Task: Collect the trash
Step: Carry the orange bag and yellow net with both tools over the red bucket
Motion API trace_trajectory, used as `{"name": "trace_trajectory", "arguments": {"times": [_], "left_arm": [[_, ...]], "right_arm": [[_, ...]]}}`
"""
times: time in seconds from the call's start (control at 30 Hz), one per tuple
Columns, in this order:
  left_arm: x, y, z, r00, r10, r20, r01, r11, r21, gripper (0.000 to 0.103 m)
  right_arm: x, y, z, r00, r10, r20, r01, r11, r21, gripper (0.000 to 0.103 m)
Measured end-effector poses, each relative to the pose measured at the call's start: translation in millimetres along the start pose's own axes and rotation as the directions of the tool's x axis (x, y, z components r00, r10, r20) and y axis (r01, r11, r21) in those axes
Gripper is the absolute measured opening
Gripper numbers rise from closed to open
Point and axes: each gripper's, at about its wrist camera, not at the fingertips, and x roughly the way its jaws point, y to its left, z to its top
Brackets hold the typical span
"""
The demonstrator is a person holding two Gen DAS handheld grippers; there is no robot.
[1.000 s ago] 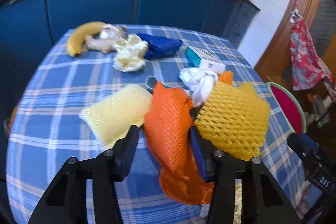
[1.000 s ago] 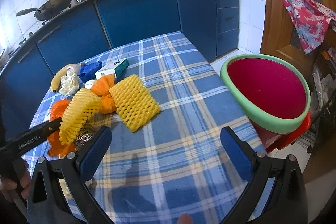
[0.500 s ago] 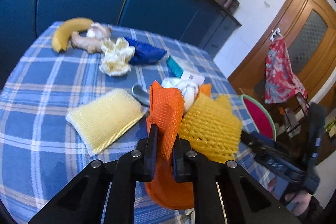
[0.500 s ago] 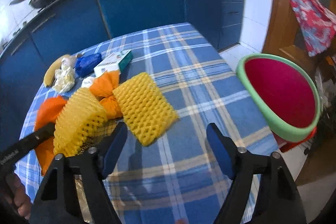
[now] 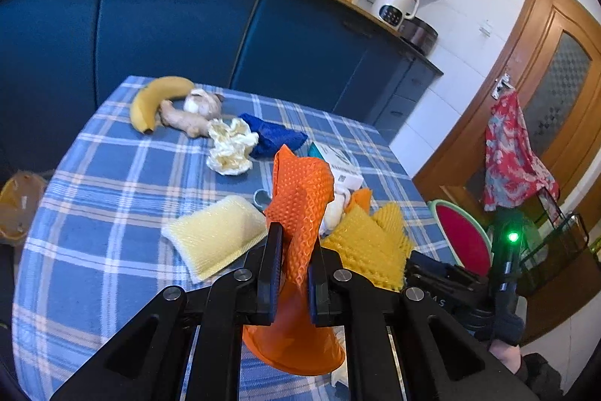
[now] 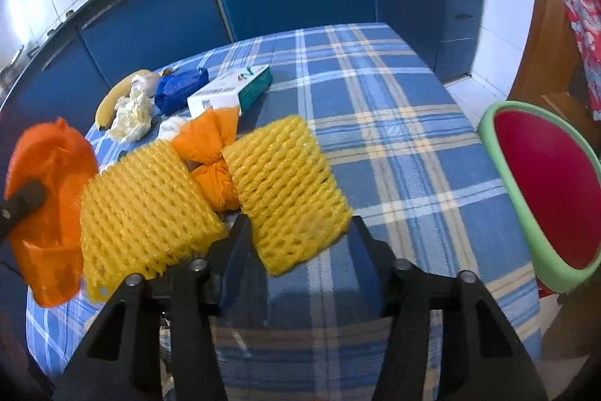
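Note:
An orange foam net hangs lifted off the blue checked table, with my left gripper shut on its middle; the right wrist view shows it at far left. A yellow foam net lies flat on the cloth. My right gripper straddles its near end, and the jaws are closing with the net between them, uncrushed. A second yellow net lies just left of it. The red bin with a green rim stands off the table's right edge.
At the far left of the table lie a banana, ginger, crumpled paper and a blue bag. A white-green box, a tied orange bag and a pale foam pad lie nearer. Blue cabinets stand behind.
My left gripper closed on the orange net and raised it off the cloth. My right gripper came down over the yellow net and its jaws narrowed around it.

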Motion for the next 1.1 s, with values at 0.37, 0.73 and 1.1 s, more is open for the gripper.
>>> {"name": "trace_trajectory", "arguments": {"times": [0.37, 0.73, 1.1], "left_arm": [[-36, -23, 1, 0.998, 0.037, 0.058, -0.039, 0.999, 0.036, 0.011], [-61, -64, 0, 0.996, 0.034, 0.084, -0.043, 0.994, 0.103, 0.011], [-53, -123, 7, 0.998, -0.023, 0.067, 0.007, 0.972, 0.233, 0.011]], "right_arm": [[-18, -9, -8, 0.999, 0.044, 0.030, -0.045, 0.999, 0.013, 0.012], [-85, -15, -18, 0.988, 0.057, 0.142, -0.058, 0.998, 0.002, 0.011], [-152, -46, -14, 0.973, -0.001, 0.230, -0.005, 1.000, 0.028, 0.011]]}}
